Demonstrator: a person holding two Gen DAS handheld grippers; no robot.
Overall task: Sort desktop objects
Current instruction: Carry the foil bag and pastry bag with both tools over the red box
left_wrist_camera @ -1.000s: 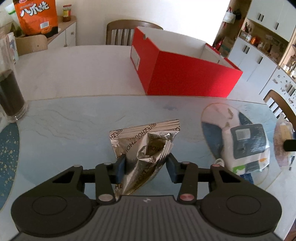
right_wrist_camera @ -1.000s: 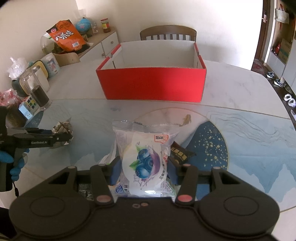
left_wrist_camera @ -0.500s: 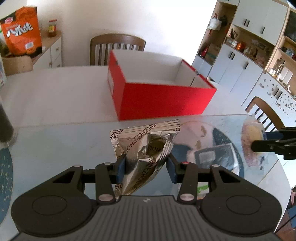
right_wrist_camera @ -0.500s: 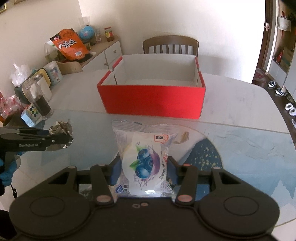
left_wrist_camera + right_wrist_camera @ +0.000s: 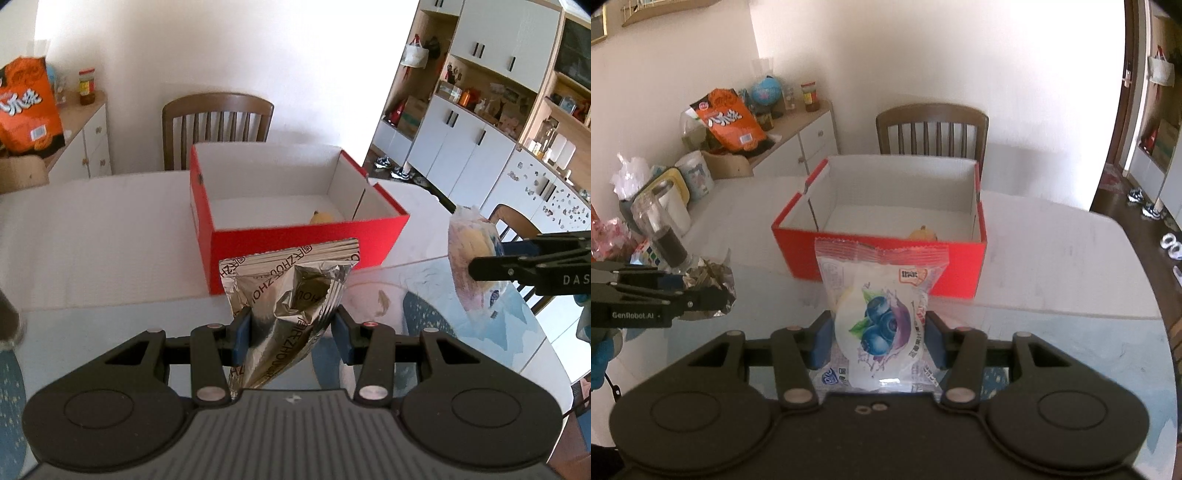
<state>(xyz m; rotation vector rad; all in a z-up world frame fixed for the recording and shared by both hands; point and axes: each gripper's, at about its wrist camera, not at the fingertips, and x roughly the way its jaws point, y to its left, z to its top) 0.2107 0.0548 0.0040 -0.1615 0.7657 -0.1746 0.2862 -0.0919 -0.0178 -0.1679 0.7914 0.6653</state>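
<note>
- Two tools were in view, each clenched on one packet and held above the worktop (image 5: 110, 240).
- The left tool (image 5: 291, 330) gripped one silver foil packet (image 5: 291, 291) between its blue pads; the foil was crinkled, reflective, printed with dark lettering, and sealed flat along the top edge.
- The right tool (image 5: 877, 341) gripped one clear plastic bread packet (image 5: 879, 314) bearing a blueberry picture, with a crimped red strip along the top.
- In the right wrist view the left tool appeared at the left edge with the foil packet in its tips; a blue-gloved hand (image 5: 600, 363) was cut off by the frame.
- One red cardboard box (image 5: 295, 240) stood open on the worktop beyond both packets; it was rectangular, with white inner walls.
- One small yellow-brown item (image 5: 923, 233) lay inside the box near the front wall; it was mostly hidden and could not be identified.
- The near worktop was glossy, with blue-and-white printed patterns; the far part was matt white.
- One wooden chair (image 5: 932, 129) with a slatted back stood behind the box.
- One orange snack bag (image 5: 729, 123) rested on a white sideboard.
</note>
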